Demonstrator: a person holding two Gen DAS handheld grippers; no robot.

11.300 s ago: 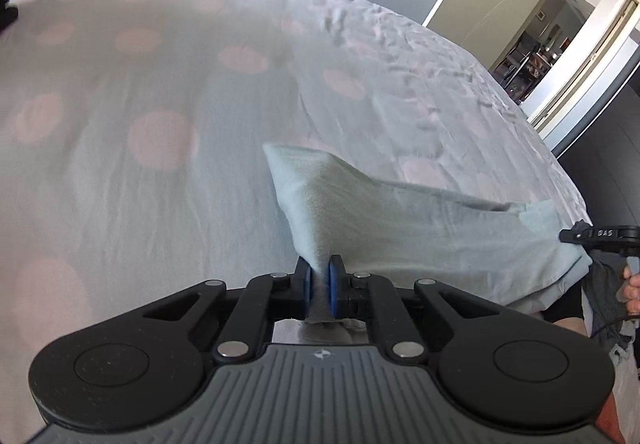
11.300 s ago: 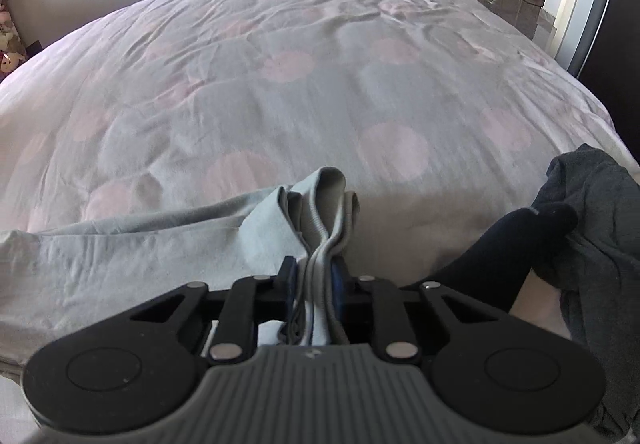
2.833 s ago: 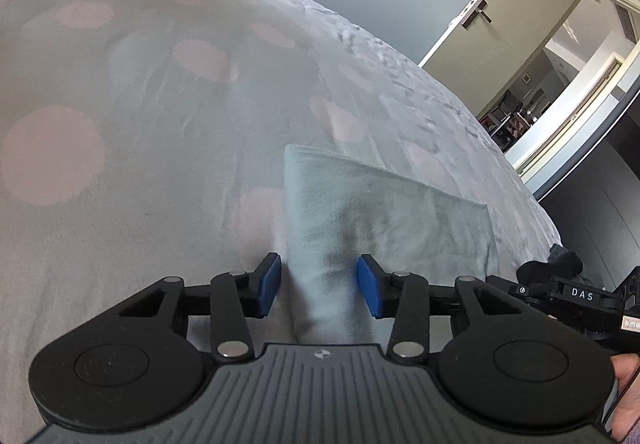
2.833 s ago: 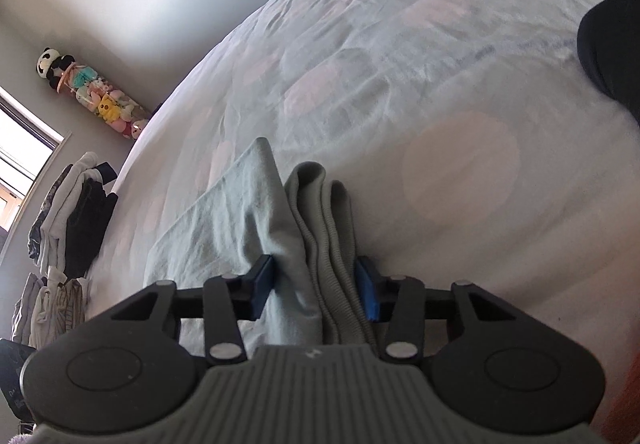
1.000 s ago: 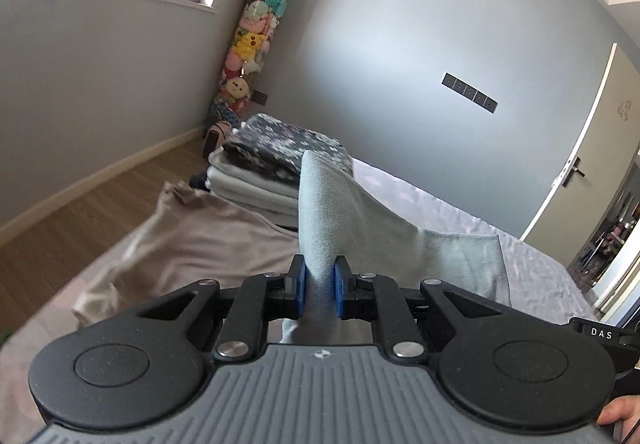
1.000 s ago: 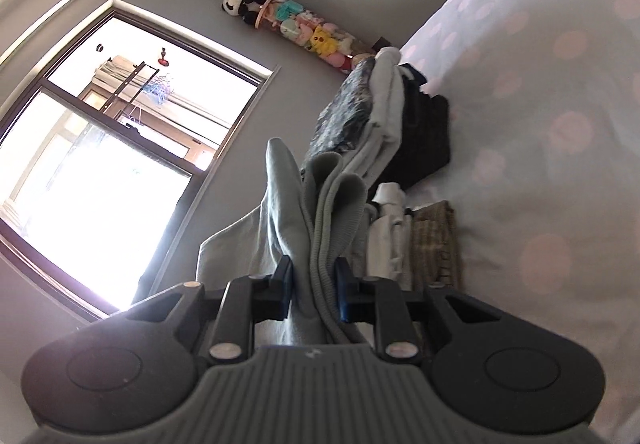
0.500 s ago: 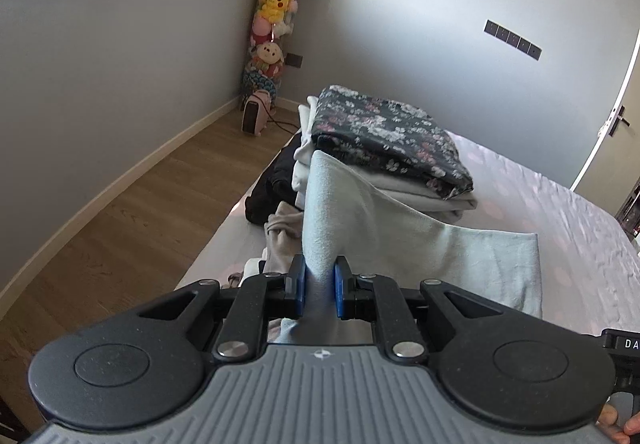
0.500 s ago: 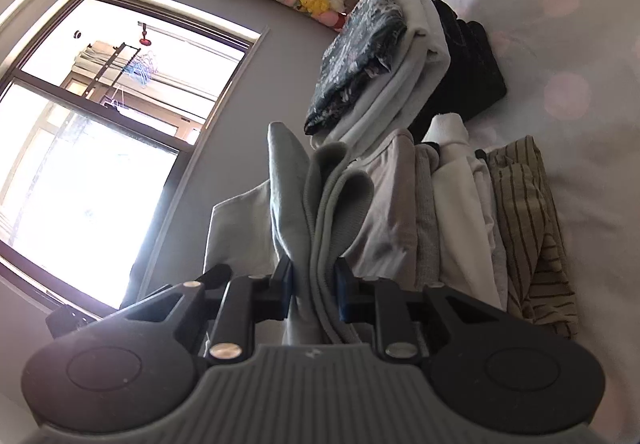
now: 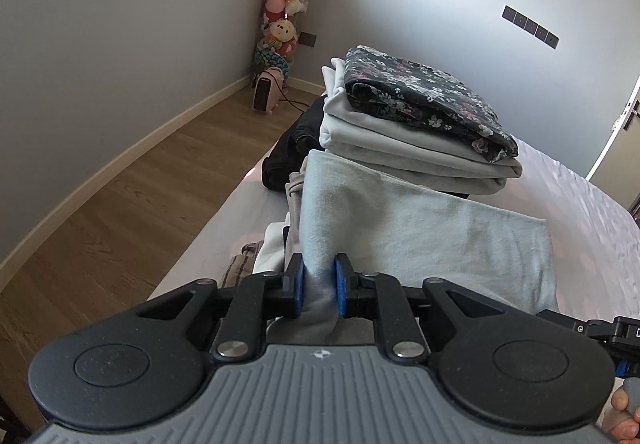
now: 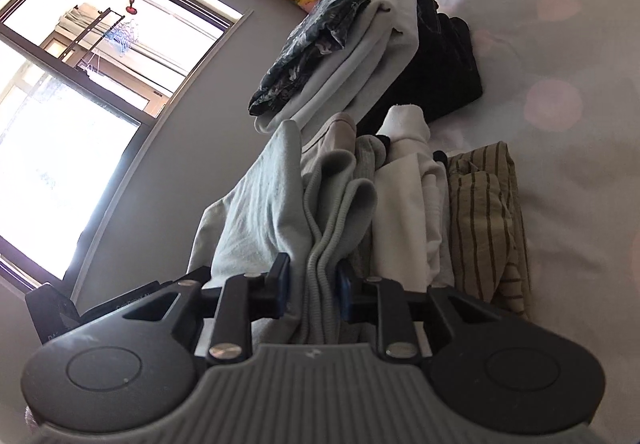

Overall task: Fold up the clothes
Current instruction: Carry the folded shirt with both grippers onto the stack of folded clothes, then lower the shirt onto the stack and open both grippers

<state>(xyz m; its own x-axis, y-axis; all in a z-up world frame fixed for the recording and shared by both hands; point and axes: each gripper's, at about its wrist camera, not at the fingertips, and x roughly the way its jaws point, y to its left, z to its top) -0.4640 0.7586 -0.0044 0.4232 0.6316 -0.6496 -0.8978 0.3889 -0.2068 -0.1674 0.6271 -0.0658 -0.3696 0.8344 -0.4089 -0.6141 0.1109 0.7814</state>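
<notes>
The fold looks finished and the step in hand is stacking; the left gripper [image 9: 319, 282] pinches one end of the folded pale-blue garment [image 9: 420, 232] between its blue pads, and the right gripper [image 10: 313, 282] pinches the other end, ribbed hem bunched between its fingers; the garment hangs between them over the low pile of folded clothes [image 10: 440, 203], in front of the taller stack topped by the floral piece [image 9: 420, 99]; next, I judge, lower it flat onto the low pile and part both grips; the bed edge [image 9: 208, 228] lies left of the pile with the floor beyond, while open bedspread [image 10: 560, 163] offers room right of it.
</notes>
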